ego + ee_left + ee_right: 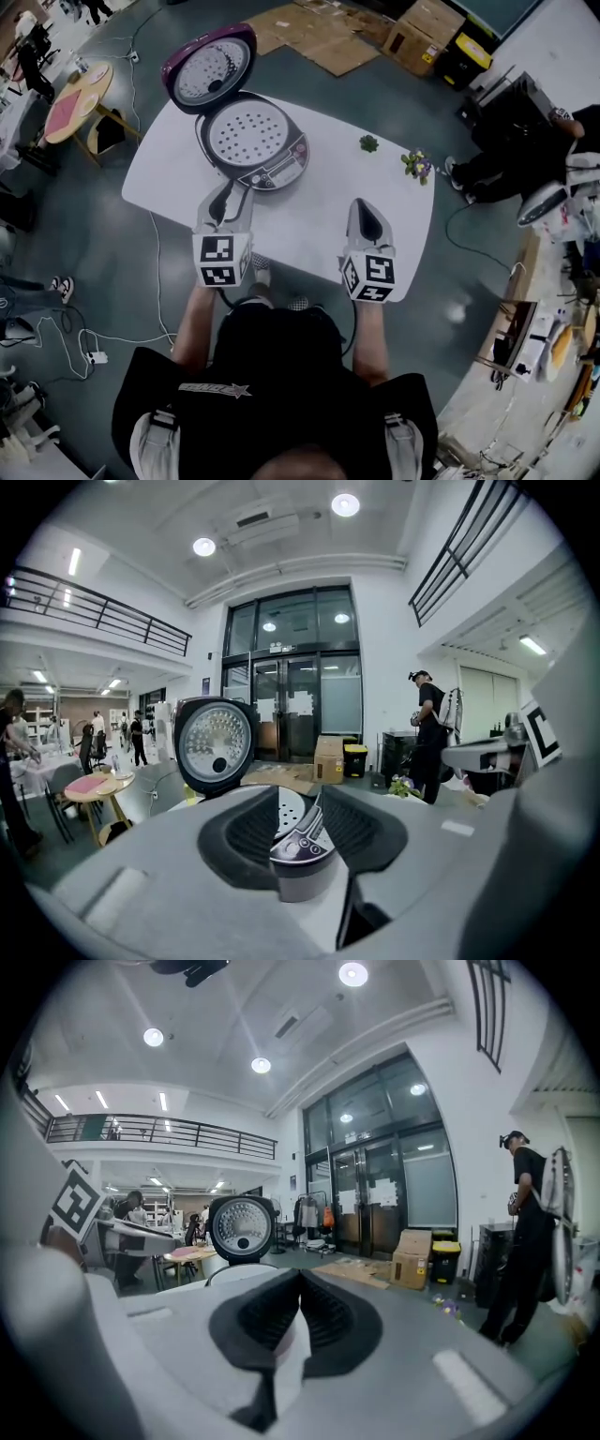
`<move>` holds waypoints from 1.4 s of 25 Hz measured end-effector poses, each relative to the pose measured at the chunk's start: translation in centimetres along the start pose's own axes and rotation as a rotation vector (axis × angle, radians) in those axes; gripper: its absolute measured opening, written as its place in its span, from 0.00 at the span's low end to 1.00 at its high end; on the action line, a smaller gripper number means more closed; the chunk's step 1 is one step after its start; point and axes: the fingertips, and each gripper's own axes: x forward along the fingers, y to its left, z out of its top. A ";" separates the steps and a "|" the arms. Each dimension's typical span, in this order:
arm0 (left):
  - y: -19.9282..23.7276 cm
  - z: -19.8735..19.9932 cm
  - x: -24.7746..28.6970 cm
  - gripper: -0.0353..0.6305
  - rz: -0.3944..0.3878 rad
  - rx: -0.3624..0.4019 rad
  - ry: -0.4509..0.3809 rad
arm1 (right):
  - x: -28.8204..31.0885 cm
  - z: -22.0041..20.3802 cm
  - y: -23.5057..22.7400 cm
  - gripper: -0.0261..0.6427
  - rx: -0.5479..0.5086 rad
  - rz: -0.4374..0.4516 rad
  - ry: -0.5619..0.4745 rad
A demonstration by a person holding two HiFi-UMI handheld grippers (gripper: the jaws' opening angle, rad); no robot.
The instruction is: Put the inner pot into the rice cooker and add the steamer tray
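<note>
The purple rice cooker (267,159) stands at the far left of the white table (319,211), its lid (208,67) raised. A white perforated steamer tray (246,131) lies in its mouth; the inner pot under it is hidden. My left gripper (228,190) hovers just in front of the cooker, jaws partly open and empty. Through their gap in the left gripper view (298,806) I see the control panel (300,844) and the tray (284,810). My right gripper (365,206) hangs over the table's middle, shut and empty (300,1279); the lid (241,1227) shows beyond it.
Two small plants (368,143) (418,165) sit near the table's far right edge. A round wooden table (77,98) stands at the left, and flattened cardboard (319,37) lies on the floor behind. A person (525,141) stands at the right. A cable (155,262) trails across the floor.
</note>
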 end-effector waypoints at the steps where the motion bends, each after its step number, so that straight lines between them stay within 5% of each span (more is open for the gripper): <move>1: -0.7 0.0 -0.6 0.28 -0.009 0.007 -0.004 | -0.9 0.0 0.0 0.05 0.000 -0.003 -0.005; 15: -6.7 -1.2 -4.5 0.12 -0.072 0.015 -0.014 | -8.3 -1.5 -1.1 0.05 0.024 -0.060 -0.021; 35: -7.3 -0.3 -4.2 0.09 -0.069 0.029 -0.021 | -8.2 -1.0 -1.4 0.05 0.017 -0.044 -0.029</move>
